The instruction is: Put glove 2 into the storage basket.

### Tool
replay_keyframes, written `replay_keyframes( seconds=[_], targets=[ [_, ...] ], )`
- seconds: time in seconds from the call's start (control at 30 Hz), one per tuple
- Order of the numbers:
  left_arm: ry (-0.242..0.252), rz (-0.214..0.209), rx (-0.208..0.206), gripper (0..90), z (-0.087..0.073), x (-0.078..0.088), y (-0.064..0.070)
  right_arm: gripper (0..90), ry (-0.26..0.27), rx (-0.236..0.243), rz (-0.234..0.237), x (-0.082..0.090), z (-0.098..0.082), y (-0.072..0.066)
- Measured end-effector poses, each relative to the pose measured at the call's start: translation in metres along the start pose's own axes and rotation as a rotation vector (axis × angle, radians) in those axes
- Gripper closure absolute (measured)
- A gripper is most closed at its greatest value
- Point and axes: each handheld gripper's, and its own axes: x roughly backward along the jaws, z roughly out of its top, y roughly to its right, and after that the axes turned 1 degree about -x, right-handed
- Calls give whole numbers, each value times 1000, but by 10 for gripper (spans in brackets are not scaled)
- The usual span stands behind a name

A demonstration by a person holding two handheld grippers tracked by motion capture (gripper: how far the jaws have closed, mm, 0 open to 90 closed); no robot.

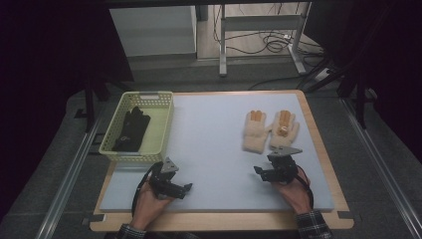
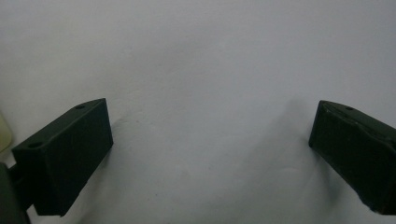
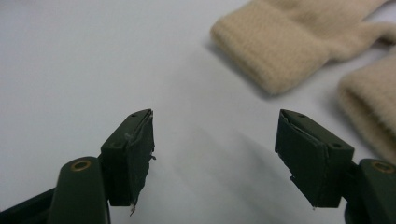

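Right tool (image 3: 215, 154) jaws apart; beige gloves (image 3: 299, 46) ahead, unobstructed.

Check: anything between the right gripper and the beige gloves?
Nothing visible. The right gripper is open over bare grey mat, with the beige gloves lying just ahead of its fingers.

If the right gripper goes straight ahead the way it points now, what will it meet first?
Probably the cuff of the left beige glove. The right gripper is open with nothing between its jaws, and bare mat lies before it, though the glove sits slightly right of its line.
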Motion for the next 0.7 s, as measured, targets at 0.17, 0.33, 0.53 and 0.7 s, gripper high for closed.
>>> replay_keyframes(
  seconds=[0.17,0.33,0.53,0.7],
  targets=[
    [2,1,-1,0,0,0,0,279,9,-5,4,-1,12,6],
    [3,-1,-4,4,0,0,0,288,10,-7,5,-5,20,13],
    [3,-1,-3,4,0,0,0,346,17,-25,-3,-10,31,26],
    [3,-1,-1,5,0,0,0,365,14,-21,-13,-15,38,31]
  ],
)
